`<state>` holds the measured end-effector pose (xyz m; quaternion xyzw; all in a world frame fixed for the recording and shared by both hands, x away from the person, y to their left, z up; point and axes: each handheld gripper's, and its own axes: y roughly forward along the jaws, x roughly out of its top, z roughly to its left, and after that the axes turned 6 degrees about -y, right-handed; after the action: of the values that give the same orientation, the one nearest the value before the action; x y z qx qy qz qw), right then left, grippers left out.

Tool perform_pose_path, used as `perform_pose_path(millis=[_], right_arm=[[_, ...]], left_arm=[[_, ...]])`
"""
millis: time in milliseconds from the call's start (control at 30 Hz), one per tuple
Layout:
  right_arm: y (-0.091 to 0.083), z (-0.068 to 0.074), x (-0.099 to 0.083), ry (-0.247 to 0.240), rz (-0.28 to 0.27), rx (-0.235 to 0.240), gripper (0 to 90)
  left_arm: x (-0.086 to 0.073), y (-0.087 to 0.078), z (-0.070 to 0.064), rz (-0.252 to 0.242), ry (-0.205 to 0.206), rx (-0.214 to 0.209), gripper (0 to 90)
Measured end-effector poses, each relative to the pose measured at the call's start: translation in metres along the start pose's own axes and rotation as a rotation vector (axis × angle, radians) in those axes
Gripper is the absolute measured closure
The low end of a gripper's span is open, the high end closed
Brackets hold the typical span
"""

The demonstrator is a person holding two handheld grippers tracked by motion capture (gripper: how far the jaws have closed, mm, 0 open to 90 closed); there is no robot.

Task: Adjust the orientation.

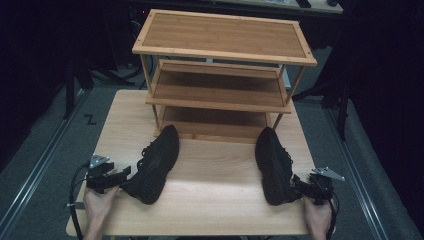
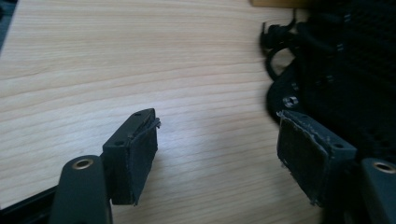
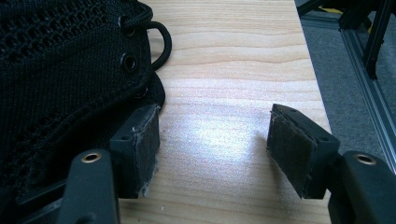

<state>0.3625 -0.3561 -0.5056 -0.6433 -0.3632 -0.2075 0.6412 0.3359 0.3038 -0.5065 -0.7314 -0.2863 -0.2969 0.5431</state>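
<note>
Two black mesh lace-up shoes lie on the wooden table, toes toward the rack. My left gripper (image 1: 121, 176) is open beside the heel of the left shoe (image 1: 156, 164). In the left gripper view the left gripper (image 2: 217, 120) has bare tabletop between its pads, and the left shoe (image 2: 345, 65) lies against the outer side of its right jaw. By the heel of the right shoe (image 1: 273, 165) my right gripper (image 1: 299, 185) is also open. The right gripper view shows the right gripper (image 3: 215, 119) over bare wood, with the right shoe (image 3: 60, 70) just outside its left jaw.
A three-shelf bamboo shoe rack (image 1: 225, 50) stands at the back of the table (image 1: 215, 200), its shelves bare. The table's right edge and a metal rail on the grey floor (image 3: 373, 107) run close to the right gripper.
</note>
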Motion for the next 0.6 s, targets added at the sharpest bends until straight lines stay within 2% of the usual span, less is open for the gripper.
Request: perform_pose_path(millis=[33,67,100,167,267,467,600], right_arm=[[0.000,0.000,0.000,0.000,0.000,0.000,34.7],[0.000,0.000,0.000,0.000,0.000,0.000,34.7],[0.000,0.000,0.000,0.000,0.000,0.000,34.7],[0.000,0.000,0.000,0.000,0.000,0.000,34.5],[0.000,0.000,0.000,0.000,0.000,0.001,34.5],[0.000,0.000,0.000,0.000,0.000,0.002,34.4],[0.000,0.000,0.000,0.000,0.000,0.002,34.3]], left_arm=[[0.000,0.000,0.000,0.000,0.000,0.000,29.1],[0.001,0.000,-0.002,-0.005,0.000,-0.022,29.1],[0.001,0.000,-0.002,-0.005,0.000,-0.022,29.0],[0.001,0.000,-0.004,-0.003,-0.004,-0.048,28.7],[0.002,0.004,-0.009,0.028,0.012,-0.055,26.9],[0.007,0.007,-0.016,0.059,0.035,-0.080,27.4],[0.008,0.010,-0.018,0.074,0.035,-0.101,26.5]])
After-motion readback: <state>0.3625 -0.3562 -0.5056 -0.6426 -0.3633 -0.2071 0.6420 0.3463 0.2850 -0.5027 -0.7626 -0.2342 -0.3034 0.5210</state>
